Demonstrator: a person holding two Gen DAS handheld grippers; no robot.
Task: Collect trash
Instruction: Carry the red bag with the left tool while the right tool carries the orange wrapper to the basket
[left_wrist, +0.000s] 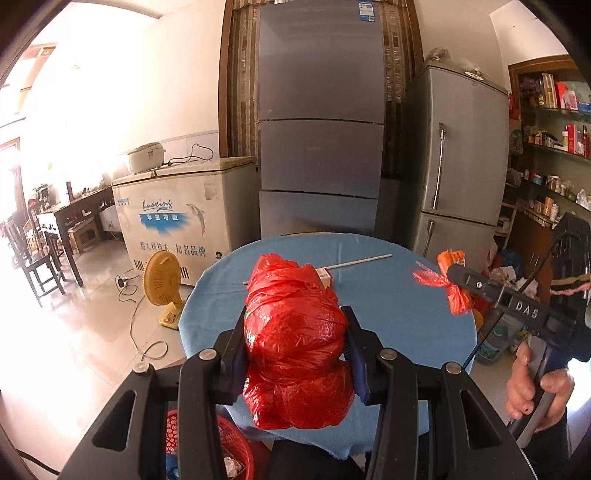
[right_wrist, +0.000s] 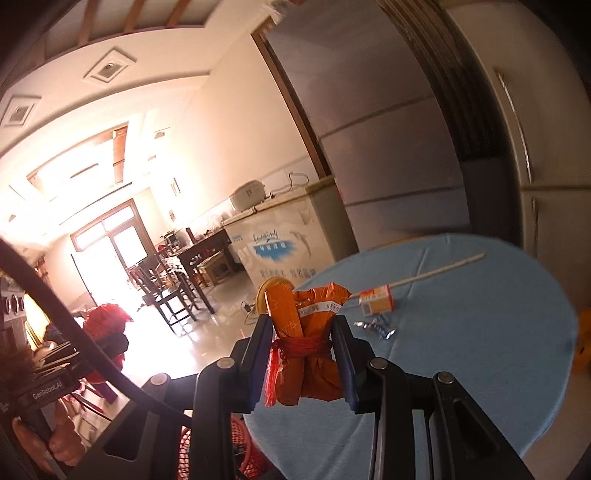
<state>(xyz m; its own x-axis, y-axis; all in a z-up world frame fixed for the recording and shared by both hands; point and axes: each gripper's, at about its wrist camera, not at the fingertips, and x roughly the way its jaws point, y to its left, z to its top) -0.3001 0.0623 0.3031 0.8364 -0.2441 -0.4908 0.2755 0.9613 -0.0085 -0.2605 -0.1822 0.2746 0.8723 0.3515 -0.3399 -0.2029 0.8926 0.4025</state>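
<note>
Left tool (left_wrist: 295, 354): clenched on a red plastic bag (left_wrist: 295, 343), bundled full; bag held above the near edge of the desk (left_wrist: 399, 302).
Right tool (right_wrist: 303, 354): clenched on an orange wrapper bundle (right_wrist: 310, 343) bound at the waist with red string; held over the desk's left edge. In the left view it shows at right, gripped by a bare hand (left_wrist: 535, 387).
Desk: round, covered in blue cloth.
Left on desk: small orange-and-white carton (right_wrist: 376, 301), a long white stick (right_wrist: 436, 271) lying behind it, crumpled foil scraps (right_wrist: 376, 326) just in front of the carton.
Basket: red mesh basket (left_wrist: 232, 446) on the floor below the desk's near edge, some paper inside.
Background: chest freezer (left_wrist: 177, 221), grey fridge (left_wrist: 321, 122), yellow fan (left_wrist: 162, 284) on the floor.
</note>
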